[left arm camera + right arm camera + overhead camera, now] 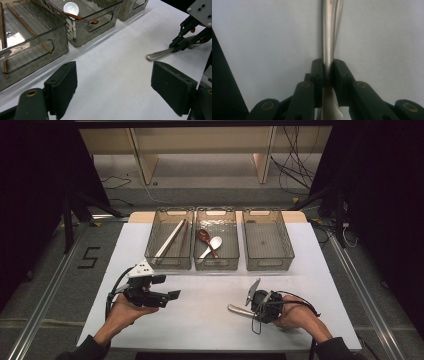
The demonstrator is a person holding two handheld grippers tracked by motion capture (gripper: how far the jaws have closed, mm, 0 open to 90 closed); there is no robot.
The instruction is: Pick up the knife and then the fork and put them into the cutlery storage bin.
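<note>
Gripping a shiny silver metal utensil handle (pixel 329 37), the right tool (pixel 328 72) has its two black jaws clamped on either side of the slim stem, which runs straight away from it across the white surface (pixel 210 305). Seen from the high camera, that utensil (pixel 239 310) lies flat on the near right part of the surface, its rounded end pointing left, with the right tool (pixel 256 309) low over it in the person's right hand (pixel 295 317). The left tool (pixel 172 295) rests in the left hand (pixel 125 312) at the near left, well apart from the utensil, its jaws standing wide apart with nothing between them. Along the far edge sit three smoky transparent plastic bins: the left bin (pixel 170 261) holds long wooden chopsticks (pixel 171 238), the middle bin (pixel 216 263) holds a dark red spoon (pixel 205 237) crossed with a white ceramic spoon (pixel 214 243), and the right bin (pixel 268 262) stands beside them.
</note>
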